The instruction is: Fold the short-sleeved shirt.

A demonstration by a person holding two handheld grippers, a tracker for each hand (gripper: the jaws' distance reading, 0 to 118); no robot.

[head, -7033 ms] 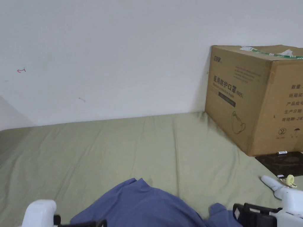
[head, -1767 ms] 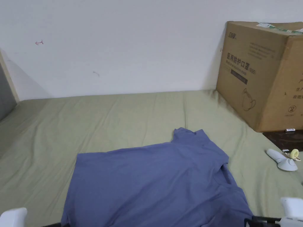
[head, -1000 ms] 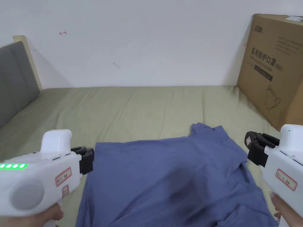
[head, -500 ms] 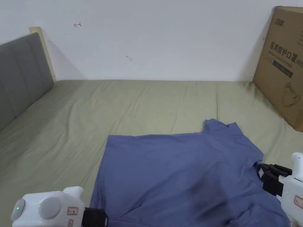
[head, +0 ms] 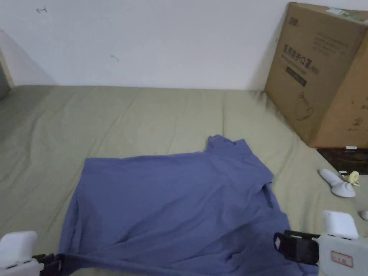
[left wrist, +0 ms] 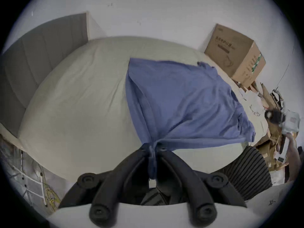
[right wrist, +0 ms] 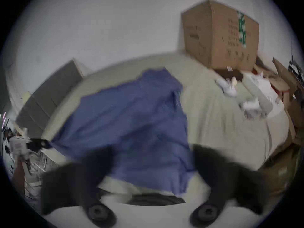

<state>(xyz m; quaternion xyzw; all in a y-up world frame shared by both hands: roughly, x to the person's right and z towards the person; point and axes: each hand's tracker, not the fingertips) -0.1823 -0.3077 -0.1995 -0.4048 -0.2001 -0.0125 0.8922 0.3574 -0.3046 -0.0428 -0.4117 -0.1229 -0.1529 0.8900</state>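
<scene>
A blue short-sleeved shirt [head: 172,205] lies spread on the green bed sheet [head: 143,115], its collar toward the right. At the bottom left, my left gripper [head: 59,264] is shut on the shirt's near left corner, and the hem is stretched taut from it. In the left gripper view the jaws [left wrist: 153,146] pinch a bunched strip of the shirt [left wrist: 181,103]. My right gripper [head: 284,246] sits over the shirt's near right part. In the blurred right gripper view its jaws [right wrist: 153,165] stand wide apart above the shirt [right wrist: 128,116].
A large cardboard box [head: 320,72] stands on the bed at the back right against the white wall. A white handheld device [head: 337,183] and a dark flat item [head: 345,160] lie to the right of the shirt. A grey headboard [left wrist: 41,53] closes the left end.
The head camera has swung right. Both grippers have dropped from above the shirt to its near edge. The left one now holds the near left corner.
</scene>
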